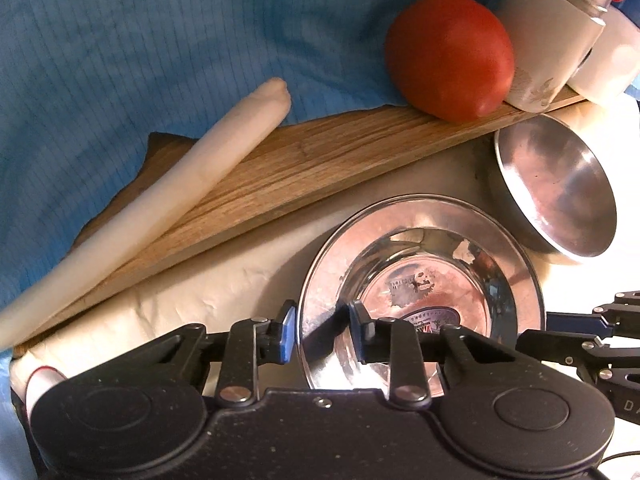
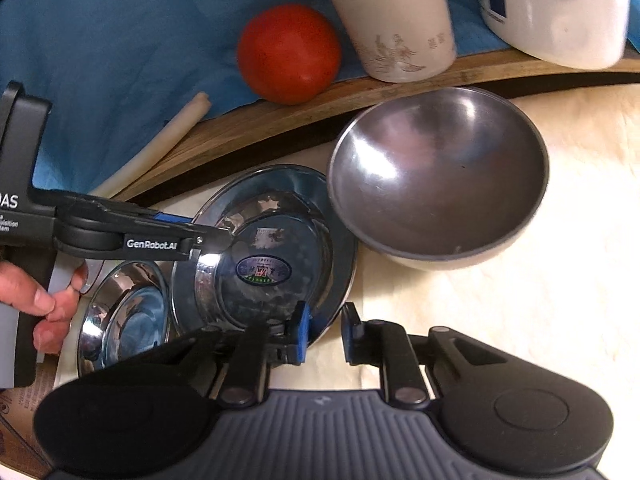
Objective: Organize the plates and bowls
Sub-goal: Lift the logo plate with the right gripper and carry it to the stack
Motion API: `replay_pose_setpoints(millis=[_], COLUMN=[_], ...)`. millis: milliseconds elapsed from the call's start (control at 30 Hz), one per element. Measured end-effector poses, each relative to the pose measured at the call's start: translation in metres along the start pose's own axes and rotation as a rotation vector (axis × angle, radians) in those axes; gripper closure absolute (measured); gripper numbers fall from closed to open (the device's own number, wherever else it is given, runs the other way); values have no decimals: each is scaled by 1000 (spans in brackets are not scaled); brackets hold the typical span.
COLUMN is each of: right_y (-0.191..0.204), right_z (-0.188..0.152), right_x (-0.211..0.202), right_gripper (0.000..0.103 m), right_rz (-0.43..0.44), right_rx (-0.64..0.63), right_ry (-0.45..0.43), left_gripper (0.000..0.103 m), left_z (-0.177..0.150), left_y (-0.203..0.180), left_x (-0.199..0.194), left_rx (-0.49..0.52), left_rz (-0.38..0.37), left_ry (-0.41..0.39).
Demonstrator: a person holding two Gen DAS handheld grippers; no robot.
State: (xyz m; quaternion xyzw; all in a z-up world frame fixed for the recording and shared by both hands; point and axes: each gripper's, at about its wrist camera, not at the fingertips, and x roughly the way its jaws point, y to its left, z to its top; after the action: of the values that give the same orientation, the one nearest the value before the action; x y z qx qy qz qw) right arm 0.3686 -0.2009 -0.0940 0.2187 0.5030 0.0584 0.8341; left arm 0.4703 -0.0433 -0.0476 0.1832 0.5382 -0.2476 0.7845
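Observation:
A shiny steel plate (image 1: 420,280) with a sticker lies on the cream cloth; it also shows in the right wrist view (image 2: 276,248). My left gripper (image 1: 322,334) straddles the plate's near-left rim, jaws apart with a gap on each side. My right gripper (image 2: 326,336) is open at the plate's opposite rim, one blue pad (image 2: 302,334) over the rim. A dull steel bowl (image 2: 436,180) stands to the right of the plate, also in the left view (image 1: 560,188). A second small shiny dish (image 2: 128,316) lies to the plate's left.
A wooden board (image 1: 280,176) behind carries a red tomato (image 1: 450,50), a white tumbler (image 1: 548,36) and a white jug (image 2: 560,8). A cream rolled cloth (image 1: 160,208) lies across the board. Blue cloth (image 1: 160,40) covers the background.

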Motion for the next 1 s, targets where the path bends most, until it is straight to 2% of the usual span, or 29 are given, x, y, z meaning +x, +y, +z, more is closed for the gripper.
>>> replay_pose_setpoints(millis=[267,667,1000], right_y=[-11,-13,-3], right_z=[2,-3,-9], right_x=[-7,-25,-37], right_gripper=[86,88,88], right_rz=[31,38,22], right_rx=[44,20,-9], right_ry=[26,48,26], left_gripper=[74,74,74], left_z=[-4,-26,-35], left_y=[-1,6,6], left_x=[-14,-23,-26], left_rx=[-30,-101,-135], left_rz=[1,15,14], left_ry=[10,11,-39])
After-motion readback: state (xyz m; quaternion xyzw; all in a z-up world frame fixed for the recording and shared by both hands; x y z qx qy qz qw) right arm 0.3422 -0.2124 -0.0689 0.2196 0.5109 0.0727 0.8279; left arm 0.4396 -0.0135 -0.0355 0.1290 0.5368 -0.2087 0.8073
